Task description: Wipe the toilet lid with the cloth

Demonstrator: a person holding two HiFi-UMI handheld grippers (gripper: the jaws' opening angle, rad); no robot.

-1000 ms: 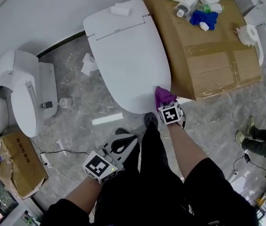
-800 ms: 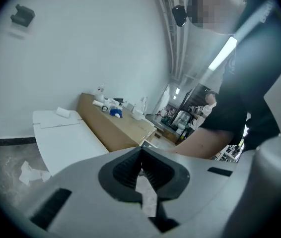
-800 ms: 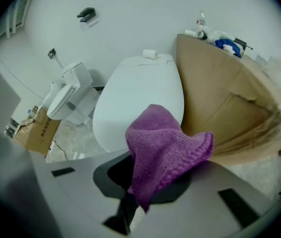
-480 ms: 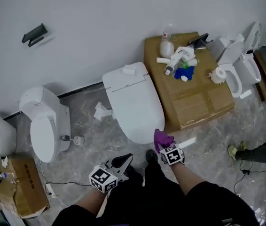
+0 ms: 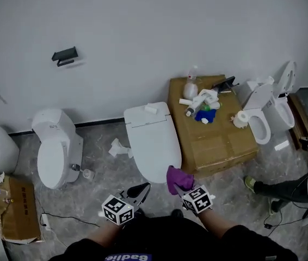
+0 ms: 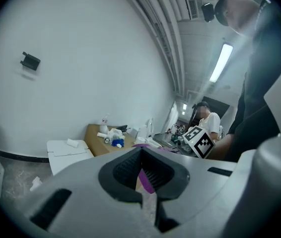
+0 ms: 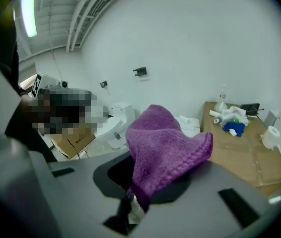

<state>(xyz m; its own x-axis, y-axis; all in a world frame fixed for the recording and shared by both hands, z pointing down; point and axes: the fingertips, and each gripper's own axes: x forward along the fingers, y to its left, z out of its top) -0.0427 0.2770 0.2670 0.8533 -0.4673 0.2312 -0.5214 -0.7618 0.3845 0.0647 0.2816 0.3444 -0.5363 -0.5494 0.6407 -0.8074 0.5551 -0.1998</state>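
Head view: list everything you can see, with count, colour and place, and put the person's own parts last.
toilet lid: one, white, closed, centre.
other toilets: three, white, two left, one right.
cardboard box: one, brown, right of lid, bottles and rags on top.
small carton: one, brown, bottom left.
wall bracket: one, black, upper left.
bystander's legs: dark, right edge.
cloth: one, purple, in right gripper.
left gripper: one, grey, shut, empty.
right gripper: one, grey, shut on cloth.

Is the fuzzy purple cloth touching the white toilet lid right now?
No, the fuzzy purple cloth hangs clamped in the right tool, well above the white toilet lid.
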